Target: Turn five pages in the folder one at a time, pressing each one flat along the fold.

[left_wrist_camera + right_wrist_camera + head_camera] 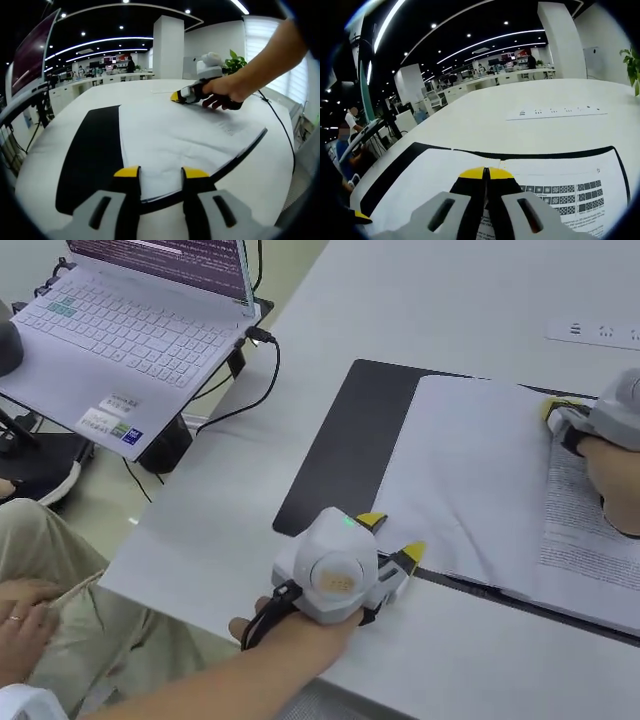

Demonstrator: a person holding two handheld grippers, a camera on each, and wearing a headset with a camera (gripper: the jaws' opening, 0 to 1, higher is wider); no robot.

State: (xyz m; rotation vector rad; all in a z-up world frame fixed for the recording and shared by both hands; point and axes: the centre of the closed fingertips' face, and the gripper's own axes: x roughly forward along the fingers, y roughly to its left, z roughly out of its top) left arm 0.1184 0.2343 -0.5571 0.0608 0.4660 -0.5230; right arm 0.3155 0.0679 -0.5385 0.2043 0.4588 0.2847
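The folder [340, 450] lies wide open and flat on the white table [420, 300], with its black cover showing as a broad dark band along its left side and a thin dark line along its near edge. Its left page [470, 470] is blank white and a little rippled, not quite smooth. Its right page [590, 530] is printed, with lines of small text and, in the right gripper view, rows of tiny square patterns.

The left gripper [161, 174] sits at the folder's near edge. Its two yellow-tipped jaws are spread apart with a clear gap, and the tips lie over the lower edge of the blank page, holding nothing.

The right gripper [485, 175] is at the folder's far end, close to the fold between the two pages. Its jaws are pressed together with the yellow tips meeting and nothing visible between them, low over the paper. Whether the tips touch the sheet can't be told for sure.

Beyond the folder's far edge a white power strip [595, 333] lies on the table, well apart. Off to the folder's left, past the table edge, a white laptop [140, 330] stands open.
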